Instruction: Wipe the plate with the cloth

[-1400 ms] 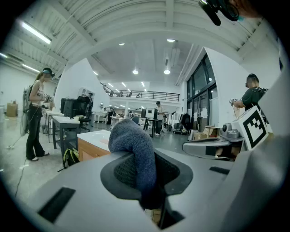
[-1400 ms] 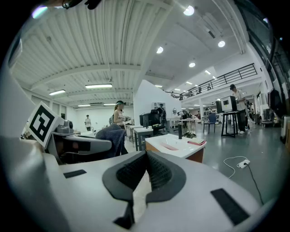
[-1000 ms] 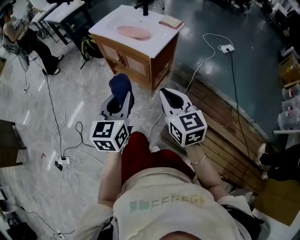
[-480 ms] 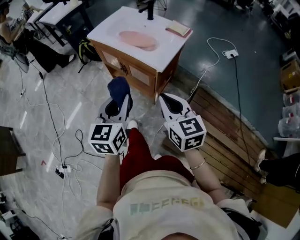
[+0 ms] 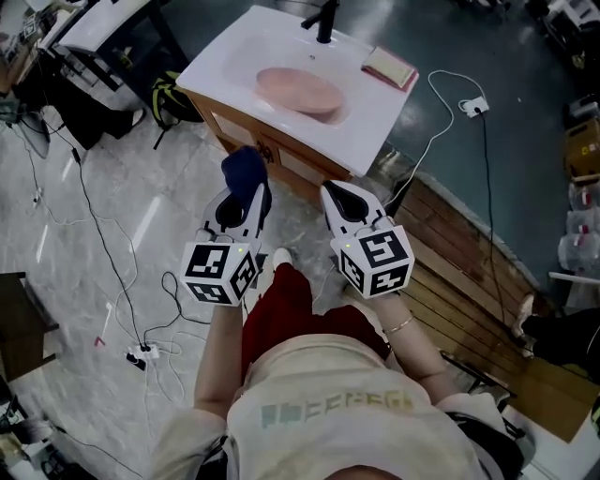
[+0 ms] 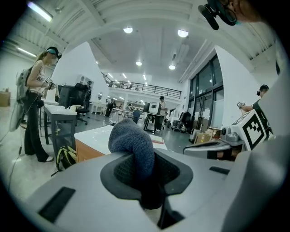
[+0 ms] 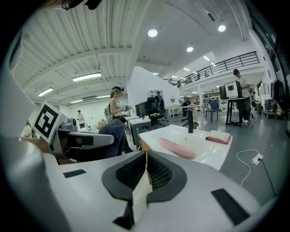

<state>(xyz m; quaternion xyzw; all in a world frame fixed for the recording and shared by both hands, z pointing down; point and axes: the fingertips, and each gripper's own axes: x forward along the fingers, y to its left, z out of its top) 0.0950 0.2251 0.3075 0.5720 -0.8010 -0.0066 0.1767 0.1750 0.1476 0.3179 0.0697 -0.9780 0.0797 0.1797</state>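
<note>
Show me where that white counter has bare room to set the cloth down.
The countertop is bare left of the pink plate, out to its left edge, and at the front right corner. The back is crowded: the black faucet stands behind the plate and a pink pad fills the back right corner.

The lower end of the dark blue knitted cloth (image 6: 133,145) is buried between the padded jaws of the left gripper (image 5: 242,199), which are clamped on it, so how far down it reaches cannot be seen. In the head view that bundle also covers part of the wooden front of the white-topped cabinet (image 5: 220,70). The black upright tap (image 5: 325,13) is cut off by the top edge there, the flat pink-and-cream pad (image 5: 388,67) on the counter's corner is too small to identify, and the people (image 6: 36,86) at the far desks are too small for detail.
</note>
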